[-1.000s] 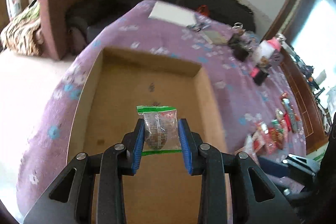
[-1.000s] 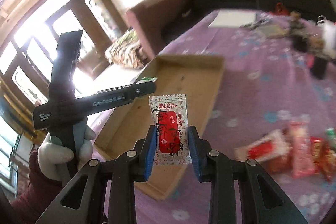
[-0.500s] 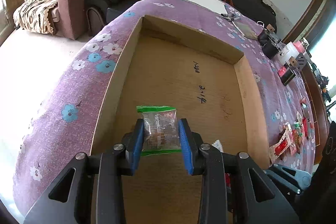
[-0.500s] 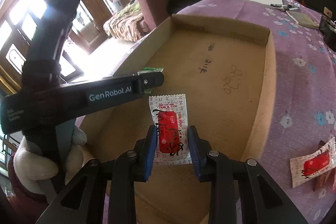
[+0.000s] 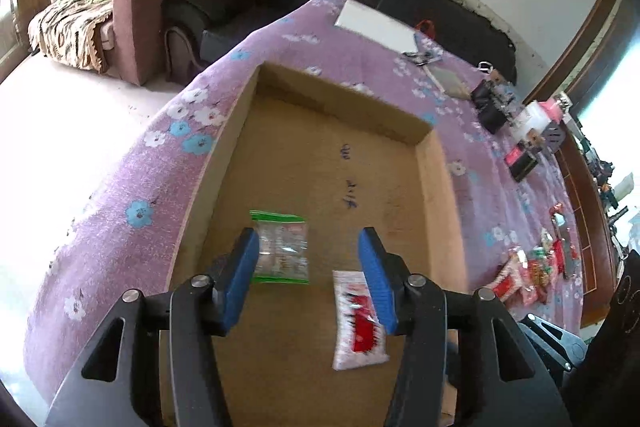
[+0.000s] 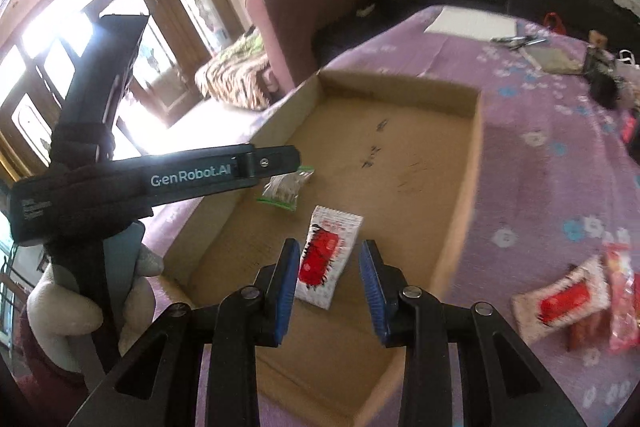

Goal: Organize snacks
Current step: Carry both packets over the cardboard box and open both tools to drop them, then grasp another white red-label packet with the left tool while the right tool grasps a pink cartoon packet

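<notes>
a purple flowered cloth (image 5: 132, 187) spreads beneath the shallow cardboard box (image 5: 436, 179) under both our grippers. the left gripper (image 5: 310, 267), its arm marked "genrobot.ai", crosses the right wrist view; its fingers are spread wide, gripping nothing. our right gripper (image 6: 330, 279) hangs likewise parted. on the box floor lie a red-and-white sachet (image 6: 328, 255) and a green-edged clear packet (image 5: 282, 247); loose snacks (image 6: 568, 303) wait outside. ink scrawls (image 5: 350, 179) stay unreadable.

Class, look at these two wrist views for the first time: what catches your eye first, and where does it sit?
The shallow brown cardboard box on the purple flowered cloth dominates. On its floor lie a green-edged clear snack bag and a white-and-red sachet, beneath the open left gripper and open right gripper.
</notes>
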`<state>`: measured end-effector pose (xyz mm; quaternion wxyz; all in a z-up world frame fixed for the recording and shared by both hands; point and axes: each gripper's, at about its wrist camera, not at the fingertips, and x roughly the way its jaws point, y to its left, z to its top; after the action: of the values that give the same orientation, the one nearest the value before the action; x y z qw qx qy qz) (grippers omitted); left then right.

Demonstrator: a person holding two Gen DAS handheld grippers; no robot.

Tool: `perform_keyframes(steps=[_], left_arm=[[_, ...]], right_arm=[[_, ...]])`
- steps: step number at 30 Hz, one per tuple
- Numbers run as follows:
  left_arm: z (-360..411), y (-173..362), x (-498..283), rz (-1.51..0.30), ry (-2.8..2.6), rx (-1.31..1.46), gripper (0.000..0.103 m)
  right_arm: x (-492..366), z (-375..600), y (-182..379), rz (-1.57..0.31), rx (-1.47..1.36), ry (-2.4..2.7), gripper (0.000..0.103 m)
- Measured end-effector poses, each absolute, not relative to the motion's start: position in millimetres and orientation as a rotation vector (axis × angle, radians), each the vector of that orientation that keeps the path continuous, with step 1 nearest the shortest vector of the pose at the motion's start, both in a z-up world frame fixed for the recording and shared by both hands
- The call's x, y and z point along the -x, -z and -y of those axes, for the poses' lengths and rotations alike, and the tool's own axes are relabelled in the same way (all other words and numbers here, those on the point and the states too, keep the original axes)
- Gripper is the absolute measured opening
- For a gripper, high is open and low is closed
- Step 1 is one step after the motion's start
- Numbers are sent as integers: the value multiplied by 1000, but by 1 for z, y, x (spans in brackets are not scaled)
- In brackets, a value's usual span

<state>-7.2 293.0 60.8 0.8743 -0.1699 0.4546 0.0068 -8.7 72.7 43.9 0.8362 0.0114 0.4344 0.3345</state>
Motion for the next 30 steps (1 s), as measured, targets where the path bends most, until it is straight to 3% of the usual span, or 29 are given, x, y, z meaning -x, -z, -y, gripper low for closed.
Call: perform_keyframes(steps=[5, 8, 16, 30], left_arm=[[-263, -75, 17, -925, 49, 326, 50], [-235, -81, 20, -926, 103, 284, 50], [-155, -79, 19, -960, 250, 180, 50], [-86, -42, 6, -1061, 298, 1, 50]], right_arm=[[21, -15, -60, -855, -106, -659, 33], [20, 33, -63, -821, -149, -584, 41], [-7, 152, -34, -868, -288, -365, 43], [-46, 135, 0, -898, -182, -356, 40]])
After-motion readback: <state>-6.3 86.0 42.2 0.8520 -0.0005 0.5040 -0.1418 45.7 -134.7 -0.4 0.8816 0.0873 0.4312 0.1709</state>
